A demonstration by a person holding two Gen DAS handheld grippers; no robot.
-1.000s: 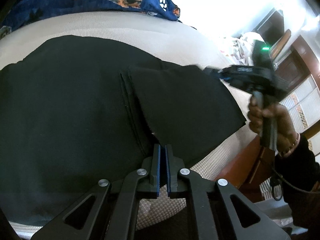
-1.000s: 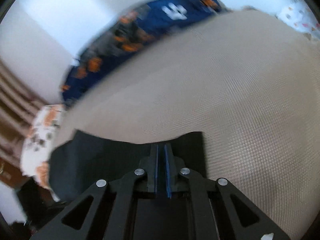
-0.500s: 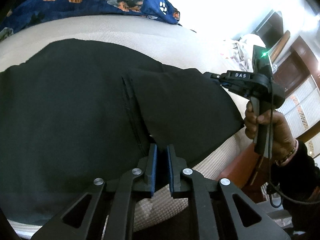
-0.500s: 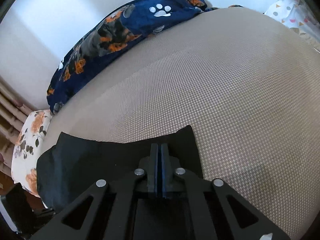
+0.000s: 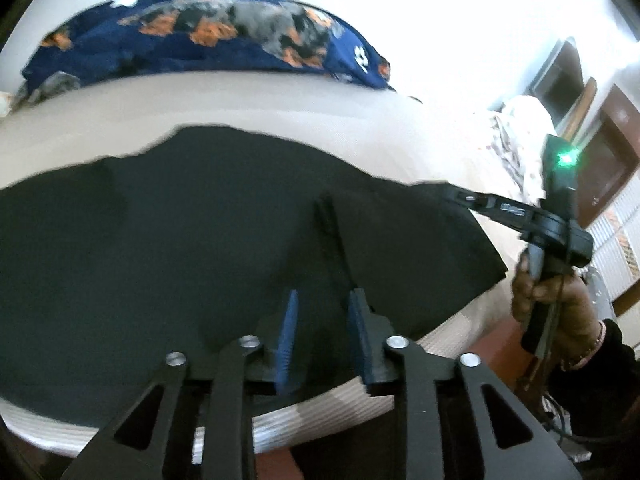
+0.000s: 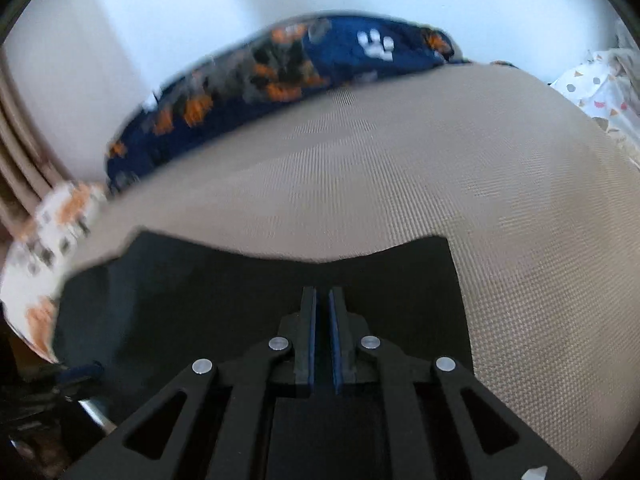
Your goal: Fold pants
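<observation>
- Flat on the beige mattress (image 5: 280, 104) lie the black pants (image 5: 180, 240), spread along its near edge; in the left wrist view their long axis runs left to right, parallel to that edge.
- One end of the pants finishes near the right side of the mattress, where a folded flap (image 5: 408, 248) lies on top, its seam running from the near edge toward the far side.
- Over the near edge of the mattress, the left gripper (image 5: 322, 334) is released: its blue-padded fingers (image 5: 288, 332) stand clearly apart with black cloth visible between them, and nothing is pinched.
- From its own camera, the right gripper (image 6: 322, 340) shows its fingers nearly together with a thin slit left between the pads; whether any cloth is caught in that slit I cannot tell.
- Seen from the left wrist view, the right gripper (image 5: 452, 194) has its tip at the far right corner of the flap, and the person's right hand (image 5: 548, 300) holds its handle beyond the mattress's right edge.
- Along the far edge of the mattress lies a navy blanket (image 6: 304, 72) with orange and grey patches and white paw prints, well apart from the pants.
- Bare beige mattress lies between the pants and that blanket.
- White patterned bedding (image 6: 600, 88) is bunched at the far right corner, and a floral pillow (image 6: 44, 240) sits at the left edge, just beside the pants.
</observation>
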